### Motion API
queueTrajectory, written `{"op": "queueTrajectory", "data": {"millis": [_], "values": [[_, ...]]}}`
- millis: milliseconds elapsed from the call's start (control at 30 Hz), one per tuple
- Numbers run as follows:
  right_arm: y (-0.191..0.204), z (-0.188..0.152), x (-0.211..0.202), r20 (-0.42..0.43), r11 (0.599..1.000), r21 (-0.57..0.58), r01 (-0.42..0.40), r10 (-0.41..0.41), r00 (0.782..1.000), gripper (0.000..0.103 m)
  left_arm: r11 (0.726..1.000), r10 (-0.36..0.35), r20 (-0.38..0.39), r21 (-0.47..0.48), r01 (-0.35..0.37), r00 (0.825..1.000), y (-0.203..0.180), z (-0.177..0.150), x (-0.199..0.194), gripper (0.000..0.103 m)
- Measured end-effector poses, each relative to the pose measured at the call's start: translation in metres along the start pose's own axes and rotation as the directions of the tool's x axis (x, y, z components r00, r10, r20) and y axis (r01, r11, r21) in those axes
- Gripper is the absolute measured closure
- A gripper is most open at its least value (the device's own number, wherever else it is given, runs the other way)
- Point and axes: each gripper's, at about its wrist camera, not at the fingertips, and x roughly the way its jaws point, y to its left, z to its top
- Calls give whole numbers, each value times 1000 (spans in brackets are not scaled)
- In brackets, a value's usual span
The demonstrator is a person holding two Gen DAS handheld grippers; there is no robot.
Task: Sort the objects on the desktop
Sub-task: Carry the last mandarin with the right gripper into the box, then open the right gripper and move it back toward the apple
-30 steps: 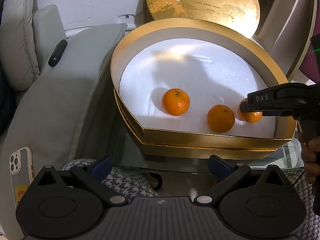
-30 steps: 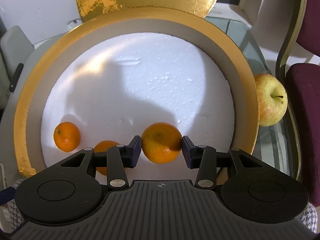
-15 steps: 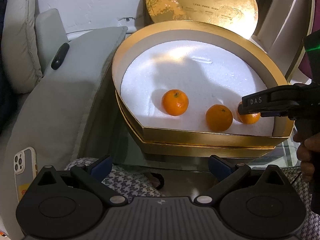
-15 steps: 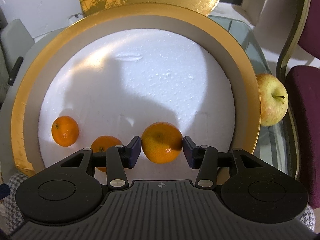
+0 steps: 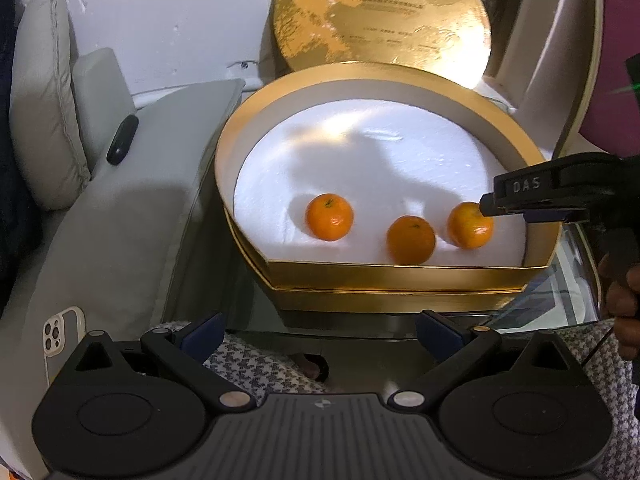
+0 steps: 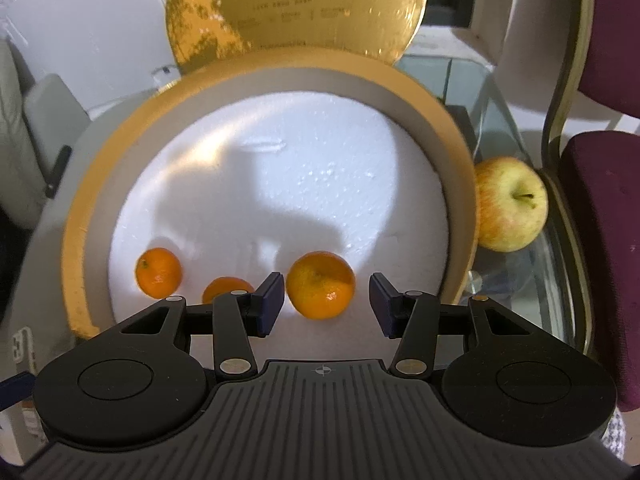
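Note:
Three tangerines lie on the white foam inside a round gold box (image 5: 400, 276) (image 6: 456, 168). The rightmost tangerine (image 6: 321, 285) (image 5: 470, 225) rests on the foam between the tips of my right gripper (image 6: 327, 304), whose fingers stand open with gaps on both sides. The middle tangerine (image 5: 411, 239) (image 6: 226, 288) and the left tangerine (image 5: 329, 216) (image 6: 158, 271) sit beside it. An apple (image 6: 510, 204) lies outside the box on the glass table, to its right. My left gripper (image 5: 320, 332) hangs open and empty in front of the box.
The gold lid (image 5: 382, 20) leans upright behind the box. A dark red chair (image 6: 600, 200) stands right of the apple. A grey cushion (image 5: 120, 200) with a black remote (image 5: 122, 140) and a phone (image 5: 60, 336) lies left of the box.
My right gripper has opened and let go of the rightmost tangerine, which now rests on the foam. The gripper has drawn back slightly. The left gripper stays open.

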Motion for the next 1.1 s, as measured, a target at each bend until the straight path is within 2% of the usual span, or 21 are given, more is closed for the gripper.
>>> {"op": "queueTrajectory", "data": {"millis": [200,567,833,1100], "values": [[-18,-7,-37,59,999,32,-28,26,998,50,999,-6,31,37,5,999,-16,-2,-15,1],[-42,-44,-97,162,997,43,-63,56,985,49,993,-10,71,117,2,997,-46,-7,-35,1],[-52,-79,-116,196,996,65,-68,54,979,48,984,-15,72,176,3,997,-66,-13,-39,1],[-55,-87,-110,184,993,85,-86,70,980,47,975,-10,70,221,-6,997,-77,-16,-38,1]]}}
